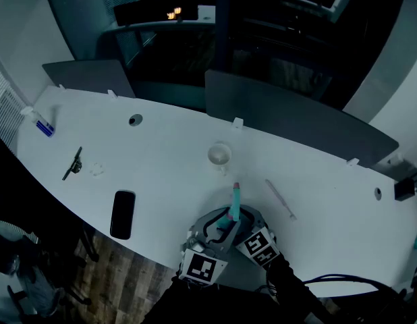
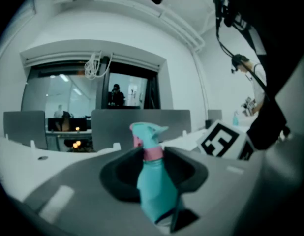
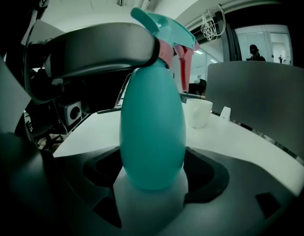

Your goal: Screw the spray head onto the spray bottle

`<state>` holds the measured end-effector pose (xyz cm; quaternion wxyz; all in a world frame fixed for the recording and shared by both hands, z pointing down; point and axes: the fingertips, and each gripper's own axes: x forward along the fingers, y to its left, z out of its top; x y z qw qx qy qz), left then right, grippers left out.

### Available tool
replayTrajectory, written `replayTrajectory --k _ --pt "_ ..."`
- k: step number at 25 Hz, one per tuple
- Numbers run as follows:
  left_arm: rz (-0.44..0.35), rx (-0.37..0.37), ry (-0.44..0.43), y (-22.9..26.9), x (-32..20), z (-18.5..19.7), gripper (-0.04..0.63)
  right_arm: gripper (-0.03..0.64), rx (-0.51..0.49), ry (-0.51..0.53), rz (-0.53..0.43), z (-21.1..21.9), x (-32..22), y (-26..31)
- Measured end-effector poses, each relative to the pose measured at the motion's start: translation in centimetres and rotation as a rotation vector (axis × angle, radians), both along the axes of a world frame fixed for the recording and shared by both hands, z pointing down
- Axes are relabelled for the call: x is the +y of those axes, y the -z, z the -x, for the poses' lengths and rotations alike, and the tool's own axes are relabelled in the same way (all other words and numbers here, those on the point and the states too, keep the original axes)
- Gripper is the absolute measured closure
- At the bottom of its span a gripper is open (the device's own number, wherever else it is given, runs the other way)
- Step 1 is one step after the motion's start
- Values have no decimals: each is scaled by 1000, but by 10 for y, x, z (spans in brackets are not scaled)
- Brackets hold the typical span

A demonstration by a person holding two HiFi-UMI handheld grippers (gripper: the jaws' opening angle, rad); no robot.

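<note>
Now, spray head (image 2: 144, 134): seemingly being screwed on, clenched in left gripper (image 2: 153, 161).
Bottle (image 3: 152, 132): being clamped by right gripper (image 3: 152, 181).
Next: probably another twist.

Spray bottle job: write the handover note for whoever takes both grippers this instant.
Grippers: the left gripper is shut on the pink collar of the spray head. The right gripper is shut on the lower body of the spray bottle, holding it upright.
Where: bottle and head are together between the grippers, at the near edge of the table. A white cup stands beyond them.
Done: the head sits on the bottle's neck.
Left: thread tightness can't be seen. Probably turn the collar until it stops, then set the bottle down.
</note>
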<state>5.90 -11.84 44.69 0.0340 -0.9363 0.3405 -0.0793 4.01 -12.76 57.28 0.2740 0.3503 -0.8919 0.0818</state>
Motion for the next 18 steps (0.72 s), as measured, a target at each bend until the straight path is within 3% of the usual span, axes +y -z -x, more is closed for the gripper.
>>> replayTrajectory --k 13,16,18 --pt "-70 -11 56 4 2 4 456 236 12 22 -13 1 0 0" --pt "-60 -43 76 2 4 7 453 236 8 20 -8 2 0 0" --pt "-50 -20 90 6 5 10 452 237 1 16 -1 1 0 0"
